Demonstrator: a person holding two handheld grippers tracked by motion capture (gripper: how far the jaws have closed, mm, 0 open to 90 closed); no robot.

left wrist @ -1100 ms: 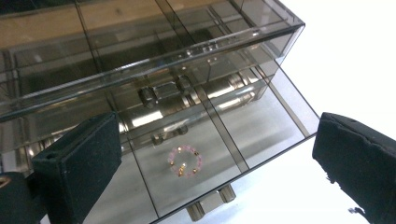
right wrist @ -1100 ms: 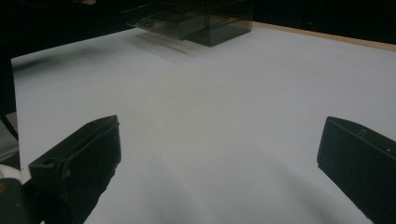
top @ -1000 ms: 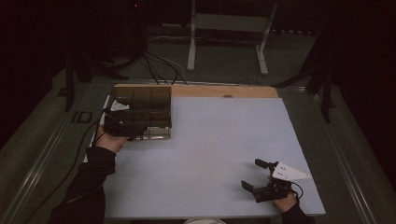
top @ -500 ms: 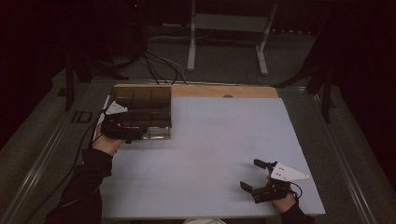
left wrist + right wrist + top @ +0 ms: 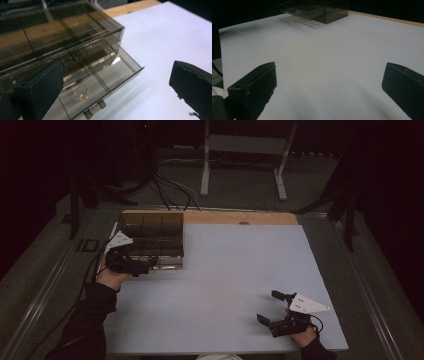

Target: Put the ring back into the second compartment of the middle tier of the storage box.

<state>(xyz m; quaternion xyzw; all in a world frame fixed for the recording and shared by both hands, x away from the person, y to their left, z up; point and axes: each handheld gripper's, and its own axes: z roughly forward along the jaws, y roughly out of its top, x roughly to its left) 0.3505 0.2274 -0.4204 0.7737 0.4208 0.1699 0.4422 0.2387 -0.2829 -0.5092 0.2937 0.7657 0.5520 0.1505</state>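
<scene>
A smoky see-through drawer box (image 5: 152,237) stands at the table's far left. Its lower drawer (image 5: 100,82) is pulled part way out, with a small pinkish ring-shaped piece (image 5: 81,93) lying inside and a knob (image 5: 95,110) on its front. My left gripper (image 5: 145,267) sits at the box's near left corner. In the left gripper view my left gripper (image 5: 117,75) is open, its jaws wide apart with nothing held between them. My right gripper (image 5: 267,307) rests low at the table's near right, open and empty. The right gripper view has my right gripper (image 5: 329,82) pointing across the sheet toward the box (image 5: 319,8).
A white sheet (image 5: 235,285) covers the table, with a wooden strip (image 5: 240,217) along its far edge. Cables and a metal stand (image 5: 240,150) lie on the dark floor beyond. A cable trails off the table's left side.
My left gripper has drawn back slightly from the front of the box toward the near left. The right gripper has stayed put.
</scene>
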